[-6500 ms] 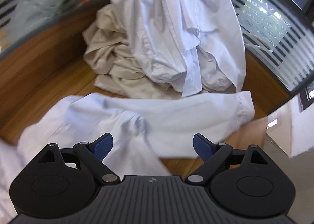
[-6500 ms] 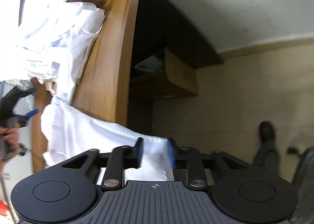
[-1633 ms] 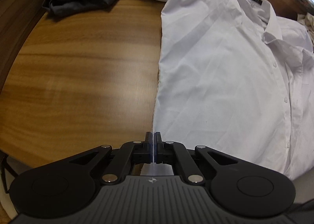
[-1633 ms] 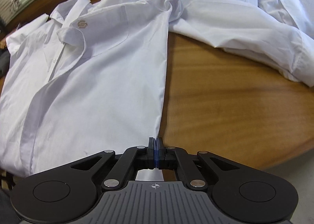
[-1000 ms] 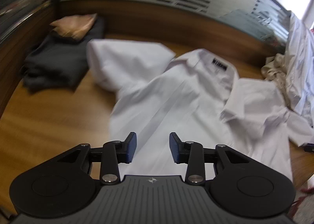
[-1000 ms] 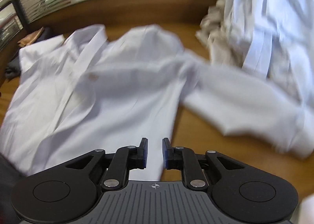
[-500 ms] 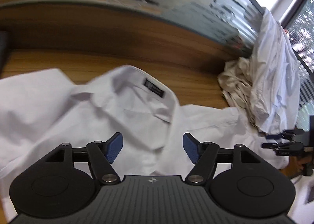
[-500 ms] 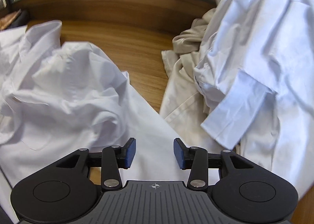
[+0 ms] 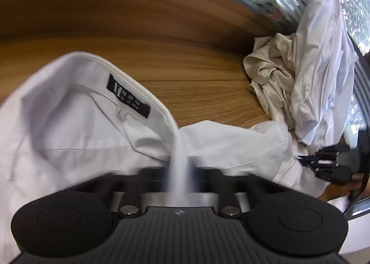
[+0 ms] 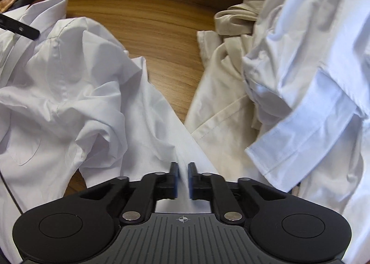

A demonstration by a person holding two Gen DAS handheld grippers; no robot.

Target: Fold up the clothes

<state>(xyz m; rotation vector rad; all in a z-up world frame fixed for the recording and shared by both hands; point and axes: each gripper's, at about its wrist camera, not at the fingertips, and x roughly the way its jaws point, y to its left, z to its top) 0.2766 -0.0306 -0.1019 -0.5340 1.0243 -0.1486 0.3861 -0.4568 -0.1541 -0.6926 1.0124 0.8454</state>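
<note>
Your left tongs [image 9: 179, 171] are smeared by motion blur, so their blue pads cannot be made out; what shows is a strip of the white shirt [image 9: 69, 139] running straight down between the jaws, which are closing on it right at the collar edge. Your right tongs [image 10: 182, 177] are sharper: the jaws are closing, with only a narrow gap left, and a fold of the shirt's sleeve [image 10: 161, 125] passes through that gap. Whether the pads already press the cloth there is hard to tell.

The shirt lies crumpled on the wooden bench [image 9: 196, 74], collar up with its black neck label [image 9: 128, 95] facing you; its lower body is cut off behind both tool bodies. To the right sits a heap of other clothes: a beige garment [image 9: 270, 72] under a pale blue-white shirt [image 10: 307, 74], whose upper parts run out of frame. In the left view your right tool [image 9: 328, 162] shows dark at the far right edge, partly cropped. In the right view a black blade-like piece of the left tool [image 10: 18, 26] pokes in at the upper left.

Half a second ago both tongs stood wide apart above the cloth, gripping nothing; now both have come together with fabric between them. A second and a half ago the shirt lay spread flat, pinched at its two bottom corners; it is now bunched and wrinkled around the chest.
</note>
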